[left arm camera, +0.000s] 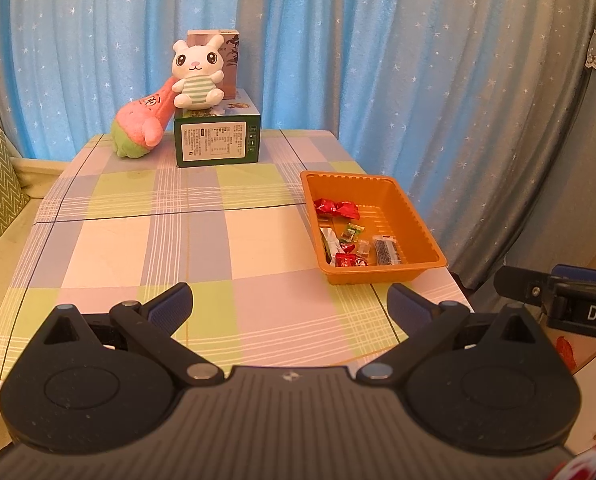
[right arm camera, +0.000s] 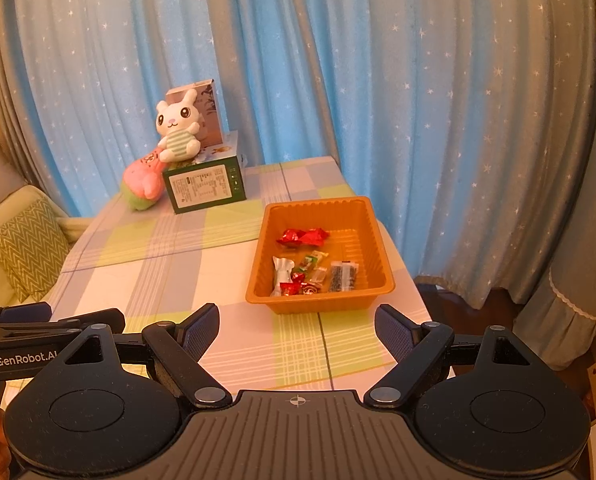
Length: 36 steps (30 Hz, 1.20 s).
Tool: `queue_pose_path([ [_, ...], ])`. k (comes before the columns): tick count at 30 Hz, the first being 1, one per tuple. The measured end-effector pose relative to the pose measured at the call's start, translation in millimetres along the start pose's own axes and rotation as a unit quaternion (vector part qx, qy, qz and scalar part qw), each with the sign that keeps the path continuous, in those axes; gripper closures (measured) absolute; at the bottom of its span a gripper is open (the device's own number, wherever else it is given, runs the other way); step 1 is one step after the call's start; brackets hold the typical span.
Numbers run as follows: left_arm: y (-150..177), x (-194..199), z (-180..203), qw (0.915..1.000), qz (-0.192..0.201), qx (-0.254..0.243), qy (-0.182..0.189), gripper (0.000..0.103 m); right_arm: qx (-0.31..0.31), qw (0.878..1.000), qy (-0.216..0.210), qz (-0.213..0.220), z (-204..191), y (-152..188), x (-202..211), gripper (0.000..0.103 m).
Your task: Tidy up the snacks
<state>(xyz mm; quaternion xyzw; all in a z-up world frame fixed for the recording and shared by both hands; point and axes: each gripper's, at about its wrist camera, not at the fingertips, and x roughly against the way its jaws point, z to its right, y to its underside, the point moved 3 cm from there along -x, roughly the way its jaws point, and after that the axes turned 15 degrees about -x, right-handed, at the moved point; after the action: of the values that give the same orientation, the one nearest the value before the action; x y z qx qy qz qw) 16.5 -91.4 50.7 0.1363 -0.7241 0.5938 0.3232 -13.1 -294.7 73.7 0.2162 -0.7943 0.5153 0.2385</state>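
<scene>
Snacks [right arm camera: 314, 264] were all seen inside the orange tray [right arm camera: 258, 264] at the right, both grippers [left arm camera: 288, 308] [right arm camera: 296, 330] were held open and empty, so nothing seemed left to grab.

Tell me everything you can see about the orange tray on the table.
The orange tray is a shallow rectangular tub, apparently thin molded plastic, with a flat rim and a ribbed floor. It sits upright on the checked tablecloth near the table's right edge. Inside lie wrapped snacks: red sweets, a white packet, small green and clear ones, and a dark bar. Neither gripper touches it.
</scene>
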Motion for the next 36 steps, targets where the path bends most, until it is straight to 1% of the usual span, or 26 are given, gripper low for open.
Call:
queue_pose_path([
  [36,1.5,-0.1,2.3,1.0,0.0,0.0,0.0,0.0,0.002,1.0,0.003,-0.002,0.3,6.5,-2.7,0.018],
])
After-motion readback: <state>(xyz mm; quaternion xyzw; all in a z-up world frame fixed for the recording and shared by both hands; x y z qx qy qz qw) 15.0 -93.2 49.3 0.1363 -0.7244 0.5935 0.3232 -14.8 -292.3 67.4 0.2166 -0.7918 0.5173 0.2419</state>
